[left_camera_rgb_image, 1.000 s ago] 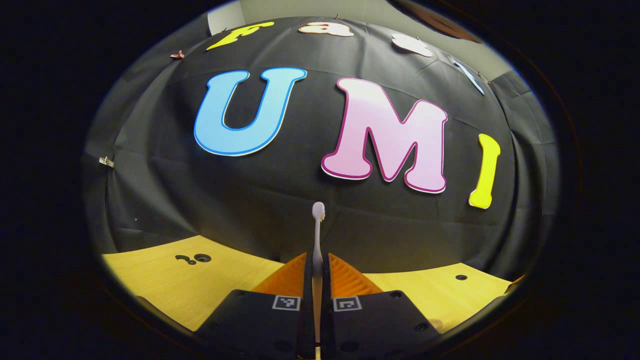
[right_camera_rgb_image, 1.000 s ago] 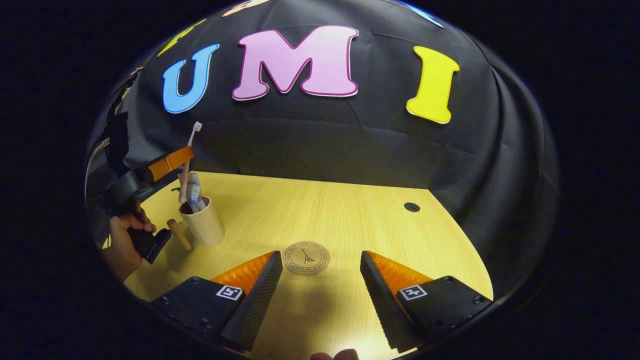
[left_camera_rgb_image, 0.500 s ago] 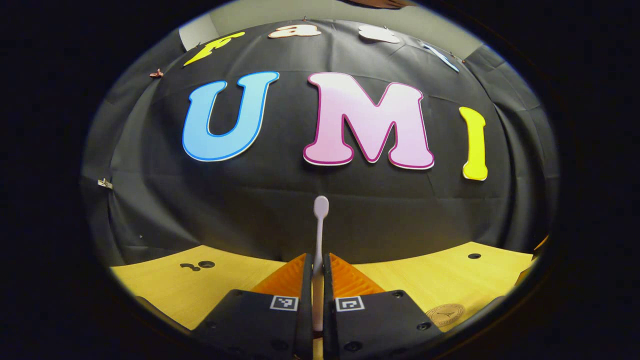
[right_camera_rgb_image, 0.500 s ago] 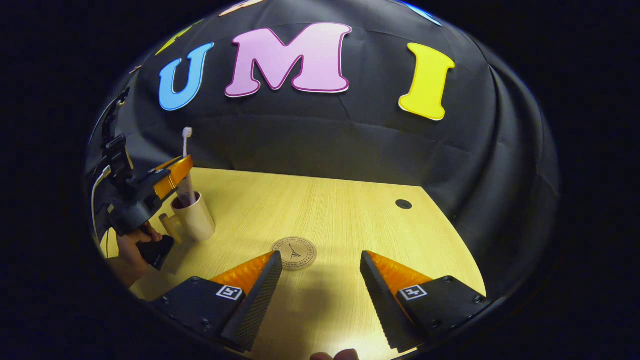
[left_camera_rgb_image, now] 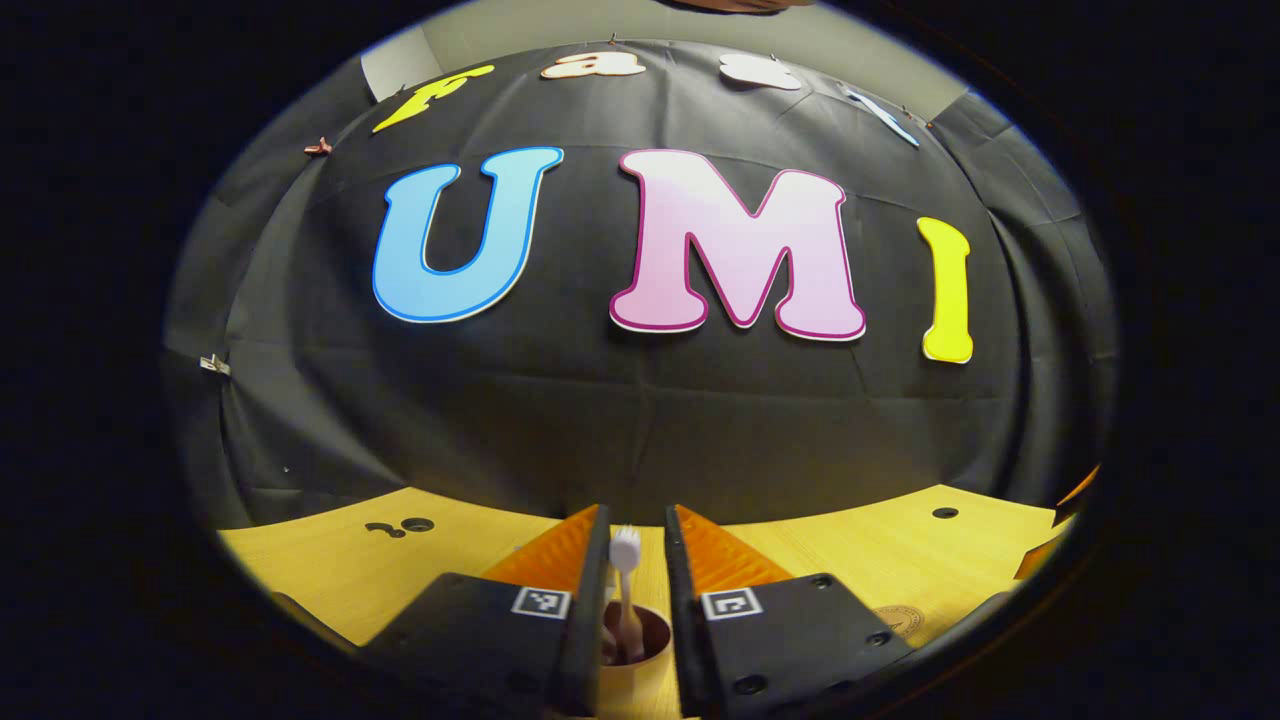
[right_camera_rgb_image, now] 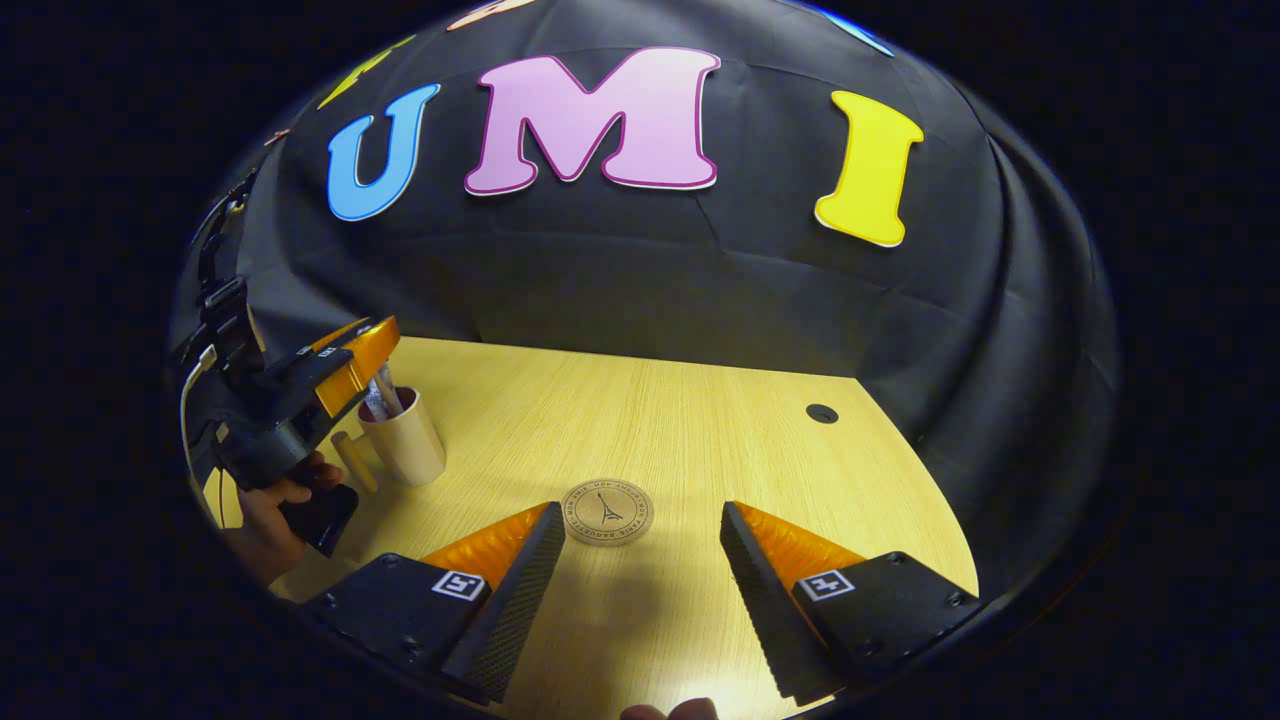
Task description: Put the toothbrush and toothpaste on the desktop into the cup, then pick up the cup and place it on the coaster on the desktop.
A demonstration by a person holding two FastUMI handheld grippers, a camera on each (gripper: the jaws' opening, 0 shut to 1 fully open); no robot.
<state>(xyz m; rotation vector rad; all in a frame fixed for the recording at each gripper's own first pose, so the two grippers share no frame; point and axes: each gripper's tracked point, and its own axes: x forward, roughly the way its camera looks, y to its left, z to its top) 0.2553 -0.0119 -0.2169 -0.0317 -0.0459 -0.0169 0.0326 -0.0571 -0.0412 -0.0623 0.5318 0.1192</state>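
The left claw (left_camera_rgb_image: 636, 560) hangs directly above the cup (right_camera_rgb_image: 405, 450), fingers slightly parted and free of the toothbrush (left_camera_rgb_image: 625, 585), which stands in the cup beside the toothpaste (right_camera_rgb_image: 376, 398). The right claw (right_camera_rgb_image: 640, 560) waits wide open and empty by the coaster (right_camera_rgb_image: 607, 511) on the counter (right_camera_rgb_image: 680, 430), likely ready for the cup.

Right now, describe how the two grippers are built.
Each gripper has dark blocky finger mounts carrying small square black-and-white markers, seen on the right gripper and left gripper. Seen from the right gripper view, the left gripper has a dark handle and a cable.
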